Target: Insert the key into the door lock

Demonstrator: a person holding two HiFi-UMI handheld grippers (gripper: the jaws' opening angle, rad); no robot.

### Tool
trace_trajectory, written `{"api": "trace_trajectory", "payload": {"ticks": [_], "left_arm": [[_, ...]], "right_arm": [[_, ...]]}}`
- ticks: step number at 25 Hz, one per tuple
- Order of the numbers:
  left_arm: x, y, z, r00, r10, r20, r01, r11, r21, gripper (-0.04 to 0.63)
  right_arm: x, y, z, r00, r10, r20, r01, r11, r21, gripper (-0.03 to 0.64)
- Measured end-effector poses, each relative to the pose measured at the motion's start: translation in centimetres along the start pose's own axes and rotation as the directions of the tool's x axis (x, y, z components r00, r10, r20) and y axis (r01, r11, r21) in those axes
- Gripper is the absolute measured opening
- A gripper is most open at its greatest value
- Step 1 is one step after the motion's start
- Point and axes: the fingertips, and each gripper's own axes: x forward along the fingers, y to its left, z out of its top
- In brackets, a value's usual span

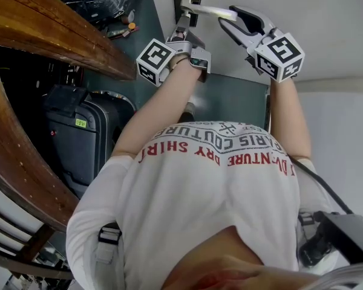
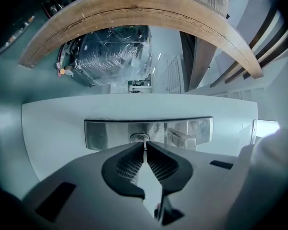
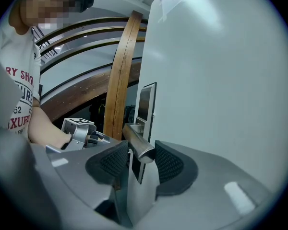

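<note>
— What's ahead?
— A white door point(image 3: 221, 80) with a steel lock plate point(image 2: 105, 134).
— Where's the key point(image 2: 143, 148)?
— Pinched in the left gripper point(image 2: 144, 144), jaws closed on it, tip at the keyhole point(image 2: 139, 138).
— And the right gripper point(image 3: 138, 161)?
— Clamped on the handle point(image 3: 140, 147).

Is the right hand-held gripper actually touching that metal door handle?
Touching. The right gripper view shows the right hand-held gripper closed on the door handle, both pads against its end, no gap.
</note>
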Motion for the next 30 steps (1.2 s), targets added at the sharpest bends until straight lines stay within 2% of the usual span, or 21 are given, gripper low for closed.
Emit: {"api": "trace_trajectory", "payload": {"ticks": [7,12,13,15,17,20,21,22,23,24,25,26,27,28,29,30], "left_arm": [[0.1,0.1,0.1,1.000,-0.017,0.021,0.017,1.000,0.004,0.023],[0.3,0.3,0.2,1.000,-0.006,-0.009,0.007,0.998,0.070,0.023],[0.3,0.5,0.2,1.000,-0.004,-0.027,0.006,0.996,0.090,0.026],[0.1,0.7,0.3,0.998,0.007,-0.068,0.003,0.989,0.148,0.078],[-0.8,0.8,0.3,0.992,0.017,-0.122,0.010,0.975,0.221,0.098],[-3.5,0.3,-0.4,0.969,0.043,-0.243,0.049,0.931,0.361,0.104],[-4.7,-0.4,-1.0,0.954,0.051,-0.295,0.081,0.905,0.417,0.103],[-6.0,-1.3,-1.7,0.935,0.064,-0.350,0.120,0.869,0.480,0.103],[-7.6,-2.2,-2.5,0.910,0.094,-0.404,0.161,0.818,0.552,0.103],[-9.3,-3.2,-3.4,0.883,0.140,-0.447,0.201,0.749,0.631,0.103],[-11.2,-4.2,-4.3,0.861,0.187,-0.473,0.248,0.658,0.711,0.103],[-13.3,-5.5,-5.1,0.847,0.224,-0.483,0.299,0.550,0.780,0.098],[-15.5,-6.6,-6.1,0.838,0.254,-0.483,0.344,0.442,0.829,0.053],[-17.9,-7.5,-7.2,0.830,0.286,-0.479,0.375,0.350,0.859,0.004],[-20.3,-8.0,-8.4,0.821,0.317,-0.476,0.397,0.282,0.873,0.003],[-22.7,-8.4,-9.8,0.809,0.341,-0.478,0.417,0.239,0.877,0.003]], "right_arm": [[0.0,0.5,-0.1,1.000,0.006,-0.001,-0.006,1.000,0.003,0.167],[0.0,0.4,0.1,1.000,0.014,0.020,-0.015,0.999,0.036,0.169],[-0.1,0.4,0.2,1.000,0.011,0.029,-0.012,0.999,0.043,0.177],[-0.9,-0.1,0.5,0.998,-0.013,0.054,0.010,0.998,0.065,0.192],[-2.3,-0.5,0.9,0.996,-0.050,0.068,0.044,0.996,0.081,0.191],[-4.7,1.1,1.0,0.998,-0.040,0.038,0.037,0.996,0.081,0.190],[-5.5,2.3,0.8,1.000,-0.015,0.016,0.014,0.996,0.085,0.189],[-6.2,3.9,0.7,1.000,0.022,-0.008,-0.021,0.995,0.098,0.189],[-6.8,5.7,0.6,0.997,0.068,-0.030,-0.064,0.991,0.116,0.189],[-7.6,7.6,0.7,0.992,0.115,-0.043,-0.108,0.985,0.133,0.186],[-8.4,9.6,0.8,0.987,0.154,-0.048,-0.146,0.978,0.147,0.160],[-9.4,11.7,0.9,0.981,0.187,-0.046,-0.177,0.971,0.160,0.131],[-10.4,13.8,0.9,0.976,0.215,-0.042,-0.205,0.964,0.172,0.074],[-11.4,16.1,0.7,0.969,0.242,-0.040,-0.231,0.956,0.182,0.002],[-12.5,18.4,0.4,0.962,0.270,-0.040,-0.258,0.948,0.187,0.002],[-13.4,20.7,0.1,0.954,0.297,-0.042,-0.284,0.940,0.190,0.002]]}}
